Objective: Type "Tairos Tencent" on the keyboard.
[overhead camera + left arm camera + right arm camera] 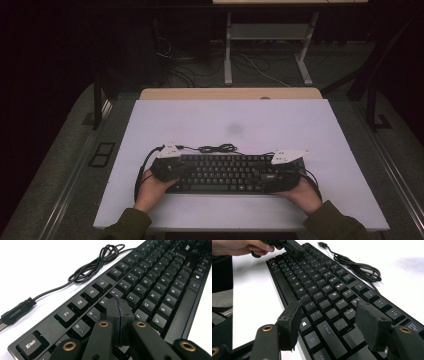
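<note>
A black keyboard (220,172) lies on the white tabletop (230,117), near its front edge. My left gripper (181,172) rests over the keyboard's left end. In the left gripper view its jaws are shut flat against each other, tips (120,301) down on the letter keys with nothing between them. My right gripper (263,176) hovers over the right end. In the right gripper view its jaws stand open (329,306) above the shift and enter keys (329,332), gripping nothing. The left gripper (295,250) also shows at the keyboard's far end.
The keyboard's black cable (217,148) lies coiled just behind it, and its plug (15,313) is loose on the table. A wooden desk edge (230,93) borders the back. Desk legs (228,50) and floor cables stand beyond.
</note>
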### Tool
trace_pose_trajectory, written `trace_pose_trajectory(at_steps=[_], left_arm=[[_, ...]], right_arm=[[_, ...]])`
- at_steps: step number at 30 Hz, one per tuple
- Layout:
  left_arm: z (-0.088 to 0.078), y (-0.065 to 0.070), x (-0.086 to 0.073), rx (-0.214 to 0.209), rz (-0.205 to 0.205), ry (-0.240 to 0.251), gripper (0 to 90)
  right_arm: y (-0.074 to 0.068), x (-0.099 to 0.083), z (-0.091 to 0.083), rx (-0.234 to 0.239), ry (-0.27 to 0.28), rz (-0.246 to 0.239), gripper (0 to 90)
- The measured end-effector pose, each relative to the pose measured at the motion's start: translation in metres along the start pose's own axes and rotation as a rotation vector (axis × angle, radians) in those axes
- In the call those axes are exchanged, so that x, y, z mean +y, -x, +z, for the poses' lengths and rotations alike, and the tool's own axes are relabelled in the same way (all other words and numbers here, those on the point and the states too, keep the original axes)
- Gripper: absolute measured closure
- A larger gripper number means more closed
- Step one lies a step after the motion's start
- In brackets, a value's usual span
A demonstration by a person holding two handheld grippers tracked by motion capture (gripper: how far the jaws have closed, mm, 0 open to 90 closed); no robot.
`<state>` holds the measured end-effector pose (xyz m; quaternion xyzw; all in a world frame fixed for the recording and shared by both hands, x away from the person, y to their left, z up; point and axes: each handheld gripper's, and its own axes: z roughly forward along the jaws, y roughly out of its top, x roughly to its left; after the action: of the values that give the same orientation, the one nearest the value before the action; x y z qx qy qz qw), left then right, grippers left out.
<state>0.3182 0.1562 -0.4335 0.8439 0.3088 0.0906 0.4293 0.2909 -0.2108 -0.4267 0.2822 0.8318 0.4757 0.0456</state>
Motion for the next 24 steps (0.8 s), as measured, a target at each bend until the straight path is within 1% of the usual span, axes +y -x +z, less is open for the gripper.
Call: trace_pose_trajectory(at_steps=[3, 5, 7, 12, 13, 14, 19, 20, 24], left_arm=[[-0.001, 0.001, -0.001, 0.001, -0.007, -0.001, 82.7], [-0.002, 0.002, -0.001, 0.006, -0.005, 0.0, 79.9], [-0.003, 0.004, -0.002, 0.003, -0.018, 0.004, 74.5], [-0.006, 0.005, -0.003, -0.002, -0.016, 0.007, 61.2], [-0.006, 0.005, -0.004, -0.006, -0.027, 0.005, 58.6], [-0.007, 0.005, -0.004, -0.007, -0.022, 0.007, 55.9], [-0.008, 0.007, -0.005, -0.021, -0.024, 0.014, 43.4], [-0.007, 0.007, -0.005, -0.02, -0.024, 0.015, 41.3], [-0.007, 0.007, -0.006, -0.017, -0.023, 0.016, 35.1]], right_arm=[[0.0, 0.001, 0.001, 0.003, -0.002, -0.007, 37.6], [-0.001, 0.001, 0.002, 0.003, 0.0, 0.0, 37.8], [-0.001, 0.003, 0.003, 0.008, 0.001, -0.007, 37.9], [-0.001, 0.006, 0.006, 0.012, 0.005, -0.004, 38.7], [-0.001, 0.006, 0.006, 0.014, 0.004, -0.005, 38.9], [-0.002, 0.007, 0.007, 0.016, 0.005, -0.007, 39.0], [-0.003, 0.011, 0.011, 0.022, 0.007, -0.011, 39.7], [-0.004, 0.011, 0.012, 0.022, 0.007, -0.005, 40.0], [-0.005, 0.016, 0.017, 0.034, 0.006, -0.014, 43.7]])
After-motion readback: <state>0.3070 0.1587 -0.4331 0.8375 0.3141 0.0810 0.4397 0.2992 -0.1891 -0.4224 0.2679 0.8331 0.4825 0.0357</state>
